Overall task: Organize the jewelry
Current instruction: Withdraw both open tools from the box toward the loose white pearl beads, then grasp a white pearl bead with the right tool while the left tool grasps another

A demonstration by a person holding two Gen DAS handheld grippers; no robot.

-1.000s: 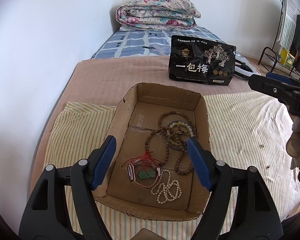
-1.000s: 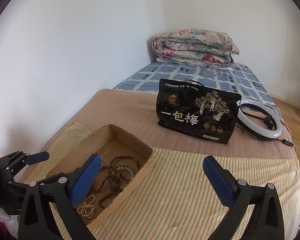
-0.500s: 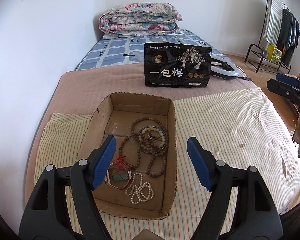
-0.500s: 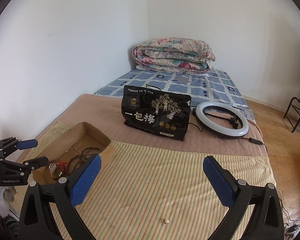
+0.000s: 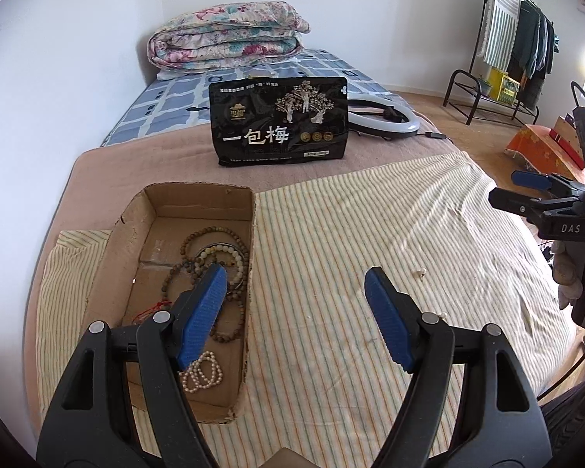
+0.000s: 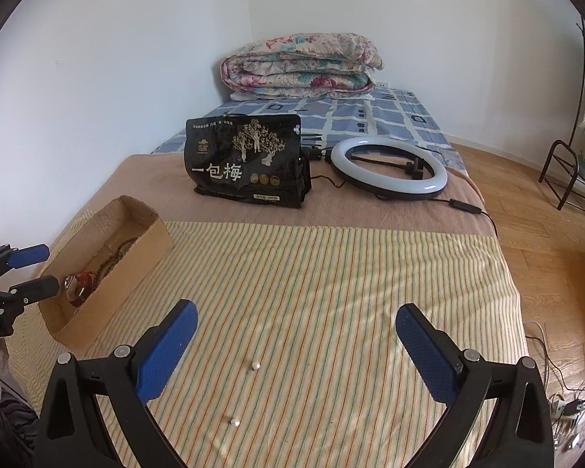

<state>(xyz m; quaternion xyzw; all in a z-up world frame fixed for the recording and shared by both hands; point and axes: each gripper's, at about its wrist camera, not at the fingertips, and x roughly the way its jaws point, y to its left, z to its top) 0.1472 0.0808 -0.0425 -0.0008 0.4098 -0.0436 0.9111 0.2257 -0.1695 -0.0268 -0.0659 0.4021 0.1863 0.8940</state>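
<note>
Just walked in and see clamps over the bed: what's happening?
A person is sorting jewelry with two handheld grippers. The left gripper and right gripper are both open and empty. Bead strings lie in the cardboard box; two small pearl pieces sit loose on the striped cloth by the right gripper.

Open striped cloth (image 6: pixel 331 273), cardboard box (image 6: pixel 109 261) left

Brown bead strands (image 5: pixel 199 269) and pearl bracelet (image 5: pixel 202 370) in cardboard box (image 5: pixel 136 218); two loose pearl earrings (image 6: pixel 256 366) on striped cloth (image 6: pixel 331 273)
</note>
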